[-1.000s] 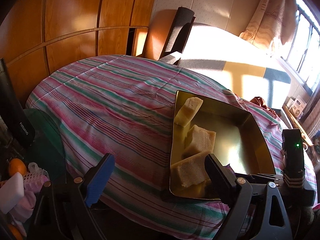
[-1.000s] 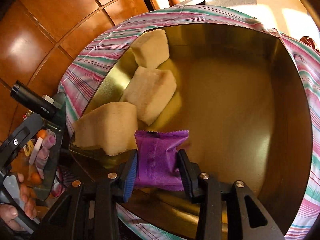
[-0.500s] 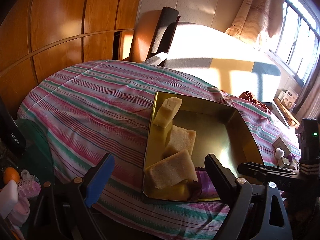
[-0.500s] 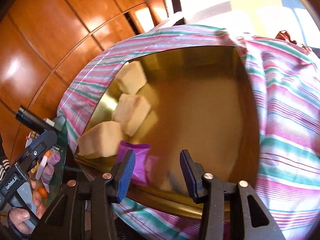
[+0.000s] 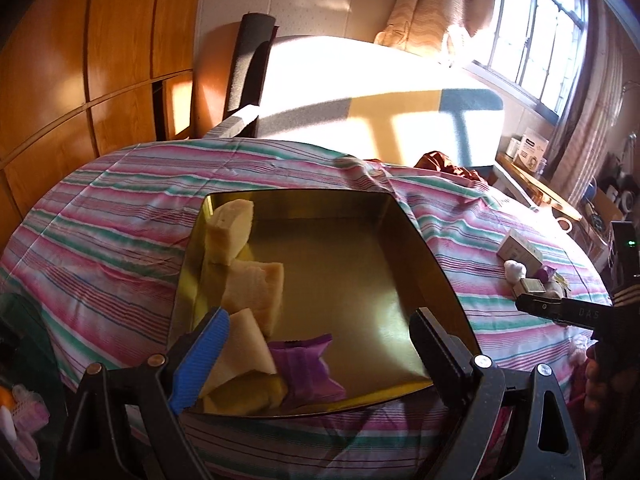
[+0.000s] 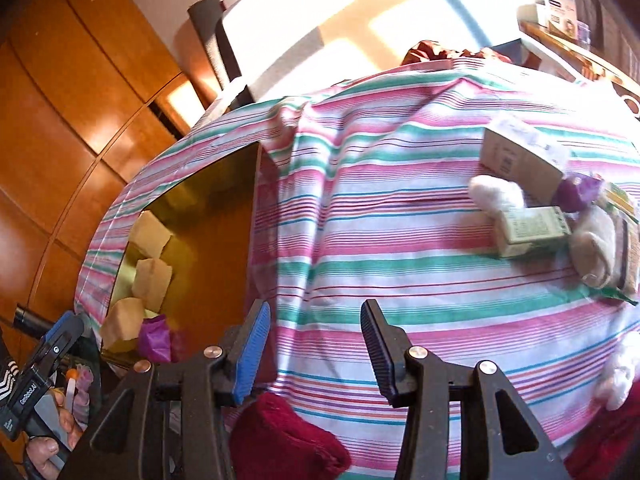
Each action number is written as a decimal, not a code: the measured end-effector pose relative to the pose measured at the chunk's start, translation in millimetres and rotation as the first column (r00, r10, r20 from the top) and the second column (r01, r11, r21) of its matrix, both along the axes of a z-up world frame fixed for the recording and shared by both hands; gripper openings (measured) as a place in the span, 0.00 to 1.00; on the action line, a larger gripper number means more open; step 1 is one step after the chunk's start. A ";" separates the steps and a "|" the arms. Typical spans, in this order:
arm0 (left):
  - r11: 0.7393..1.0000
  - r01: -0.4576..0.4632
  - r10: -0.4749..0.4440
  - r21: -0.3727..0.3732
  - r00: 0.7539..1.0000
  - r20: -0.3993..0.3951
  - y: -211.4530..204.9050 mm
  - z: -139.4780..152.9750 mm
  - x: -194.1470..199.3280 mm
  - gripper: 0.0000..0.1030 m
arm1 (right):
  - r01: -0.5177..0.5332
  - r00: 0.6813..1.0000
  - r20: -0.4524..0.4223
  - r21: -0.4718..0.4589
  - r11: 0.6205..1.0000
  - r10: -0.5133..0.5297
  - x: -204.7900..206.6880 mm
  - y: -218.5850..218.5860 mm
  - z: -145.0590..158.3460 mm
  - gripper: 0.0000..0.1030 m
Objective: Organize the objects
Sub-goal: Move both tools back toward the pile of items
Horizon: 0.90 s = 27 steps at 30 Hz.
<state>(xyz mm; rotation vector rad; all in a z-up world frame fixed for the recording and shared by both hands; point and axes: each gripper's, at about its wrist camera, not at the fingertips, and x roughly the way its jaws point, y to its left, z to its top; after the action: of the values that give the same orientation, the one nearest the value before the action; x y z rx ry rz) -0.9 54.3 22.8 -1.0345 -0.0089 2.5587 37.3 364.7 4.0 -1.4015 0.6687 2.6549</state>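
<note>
On the striped surface (image 6: 400, 240), your purple packet (image 5: 308, 368) now lies in the gold tray (image 5: 360, 280); your right gripper (image 6: 316, 344), just opened, empty, swings toward what look like boxes (image 6: 520, 160); left gripper (image 5: 316, 352) wide

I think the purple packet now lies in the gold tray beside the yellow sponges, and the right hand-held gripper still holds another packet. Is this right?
Not quite. The purple packet does lie in the gold tray beside the yellow sponges, but the right hand-held gripper holds nothing: the right wrist view shows only striped cloth between its open jaws, which have just been opening.
</note>
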 end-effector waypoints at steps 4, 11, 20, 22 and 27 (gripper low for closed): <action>0.994 0.109 -0.109 -0.008 0.994 -0.010 35.2 6.3 4.0 0.89 | 0.107 0.994 0.010 0.028 0.994 -0.108 27.2 48.1 7.0 0.47; 0.945 0.326 -0.327 -0.033 0.945 -0.011 106.9 11.8 14.1 0.89 | 0.312 0.945 0.068 0.112 0.944 -0.320 80.4 136.1 13.7 0.53; 0.867 0.496 -0.494 -0.045 0.868 0.061 197.2 4.4 6.4 0.79 | 0.456 0.885 0.083 0.040 0.889 -0.458 117.5 191.6 -6.5 0.54; 0.844 0.535 -0.532 -0.044 0.844 0.071 215.8 1.2 5.1 0.73 | 0.463 0.885 0.055 -0.009 0.886 -0.462 122.4 196.3 -5.7 0.54; 0.778 0.627 -0.622 -0.038 0.777 0.095 263.6 -7.8 4.4 0.67 | 0.457 0.889 0.025 -0.070 0.887 -0.457 126.4 199.9 -7.1 0.54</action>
<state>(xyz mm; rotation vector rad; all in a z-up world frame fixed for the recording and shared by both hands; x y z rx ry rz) 3.5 317.9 14.9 -0.9547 0.3496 1.9143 163.7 564.6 -3.2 -1.0955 0.9680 2.2698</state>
